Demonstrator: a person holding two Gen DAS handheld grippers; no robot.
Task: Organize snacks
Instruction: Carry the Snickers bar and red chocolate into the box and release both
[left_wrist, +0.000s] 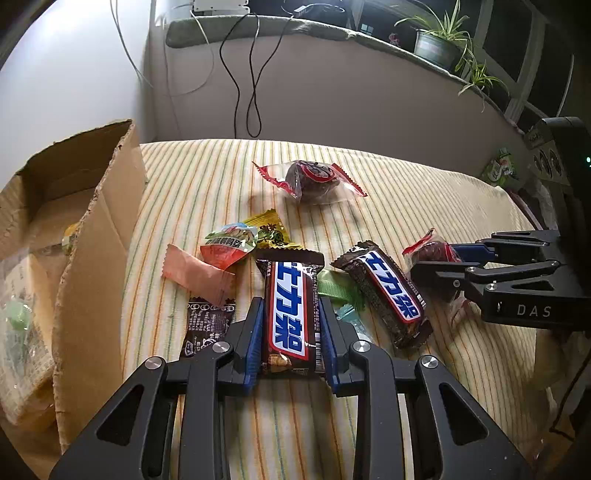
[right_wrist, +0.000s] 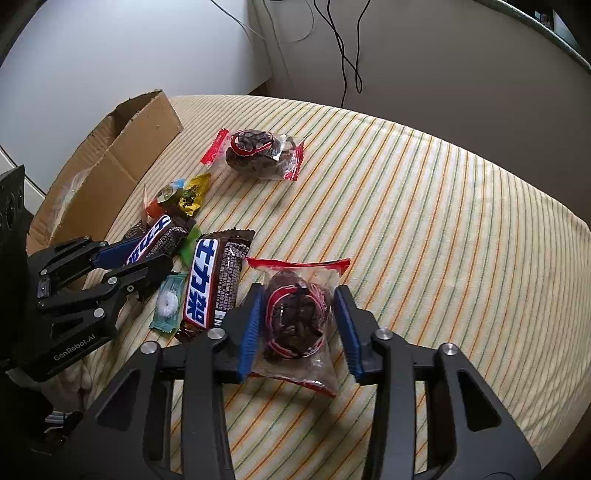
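Two Snickers bars lie mid-pile on the striped cloth (left_wrist: 207, 177). The left tool (left_wrist: 291, 339) is clenched on the nearer Snickers bar (left_wrist: 290, 314): both blue pads press its long sides and the bar lies flat on the cloth, pointing away from the camera. The second Snickers bar (left_wrist: 386, 291) lies just right of it, angled, untouched.

The right tool (right_wrist: 299, 325) straddles a clear red-edged pouch of dark dried fruit (right_wrist: 295, 317). The left pad touches the pouch; the right pad sits at the wrapper's edge with a sliver of plastic between, so whether the grip is firm cannot be told. No earlier view to compare.

Clutter packed around the held bar:
- green wrapper (left_wrist: 338, 290) wedged between the two bars
- teal mint candy (right_wrist: 168, 301) beside it, partly under the left tool's finger
- dark brown sachet (left_wrist: 207, 325) against the left finger
- pink wrapper (left_wrist: 195, 275), an orange-and-green snack pack (left_wrist: 231, 245) and a yellow candy (left_wrist: 271, 230) just beyond the bar's far end

A second dried-fruit pouch (left_wrist: 314, 181) lies alone further back, well apart from the pile.

The open cardboard box (left_wrist: 96, 229) stands at the cloth's left edge, one flap raised toward the pile, with a few wrapped items already inside.

Behind: cables down the wall and potted plants (left_wrist: 439, 40) on the sill.
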